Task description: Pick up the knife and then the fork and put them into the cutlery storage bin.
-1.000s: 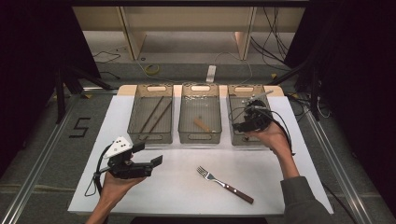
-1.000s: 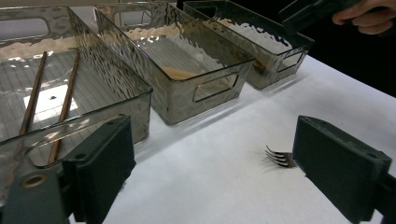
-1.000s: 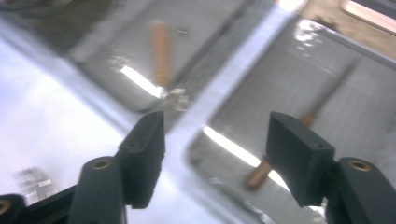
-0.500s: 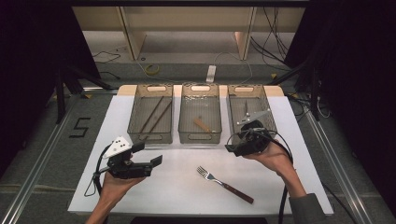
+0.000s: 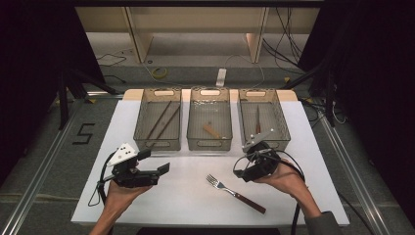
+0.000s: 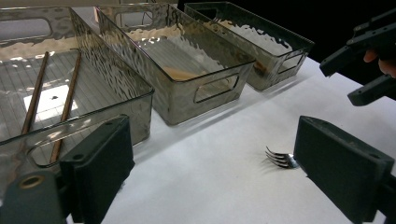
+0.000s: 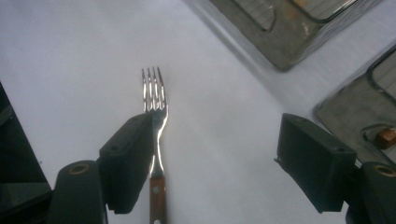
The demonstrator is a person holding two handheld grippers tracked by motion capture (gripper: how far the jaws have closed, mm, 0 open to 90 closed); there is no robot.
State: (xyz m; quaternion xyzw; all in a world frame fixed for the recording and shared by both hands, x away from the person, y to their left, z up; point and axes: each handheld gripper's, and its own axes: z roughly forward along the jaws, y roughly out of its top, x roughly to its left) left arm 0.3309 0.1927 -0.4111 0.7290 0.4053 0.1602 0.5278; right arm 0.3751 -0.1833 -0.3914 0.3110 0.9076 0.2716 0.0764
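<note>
White table (image 5: 147, 210) first, with three clear bins lined up along its far edge. The left bin (image 5: 157, 120) holds two brown sticks (image 5: 163, 120) lying side by side, the middle bin (image 5: 210, 119) a short wooden piece (image 5: 211, 130), and the right bin (image 5: 262, 117) a knife (image 5: 257, 119). Now the grippers: the left gripper (image 5: 156, 162) hovers over the table near its front left corner, jaws spread wide with nothing between them, pointing across toward the other hand. The right gripper (image 7: 215, 161) sits just in front of the right bin, and its jaws have just been opening; they stand wide, no grip on anything. And the fork (image 5: 235, 193), wooden handle, lies flat on the table toward the front edge, right of centre, tines pointing at the bins. From the right gripper view its neck runs just beside one jaw, not clamped.
</note>
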